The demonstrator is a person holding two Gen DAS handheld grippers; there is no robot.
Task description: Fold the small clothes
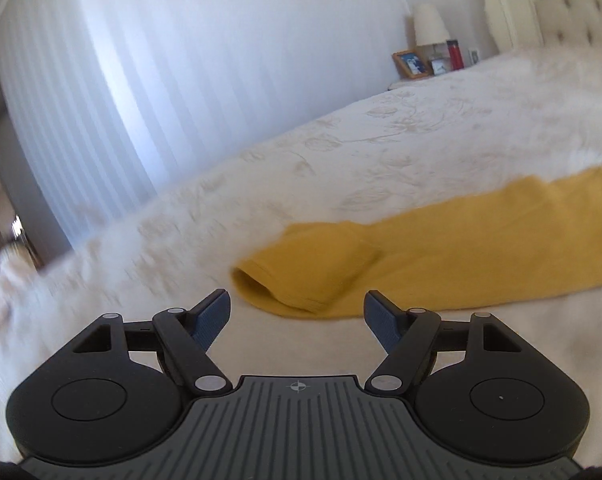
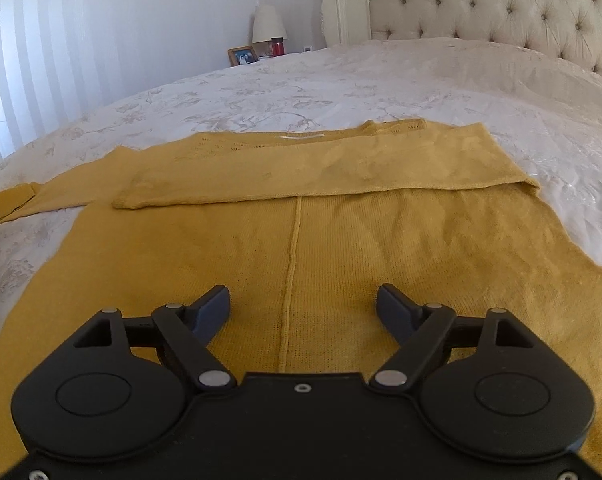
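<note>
A mustard-yellow knit sweater (image 2: 301,232) lies flat on the white bedspread (image 2: 341,80). Its right sleeve is folded across the chest (image 2: 321,172); its left sleeve stretches out to the left (image 2: 41,196). My right gripper (image 2: 303,300) is open and empty, low over the sweater's lower body near the centre seam. My left gripper (image 1: 297,308) is open and empty, just short of the left sleeve's cuff (image 1: 301,272), which lies on the bed (image 1: 341,148). The left wrist view is blurred by motion.
A tufted cream headboard (image 2: 501,8) stands at the far end. A nightstand with a lamp (image 2: 268,24), a photo frame (image 2: 243,55) and a red bottle (image 2: 278,46) is at the far left. White curtains (image 1: 181,60) hang beyond the bed's left edge.
</note>
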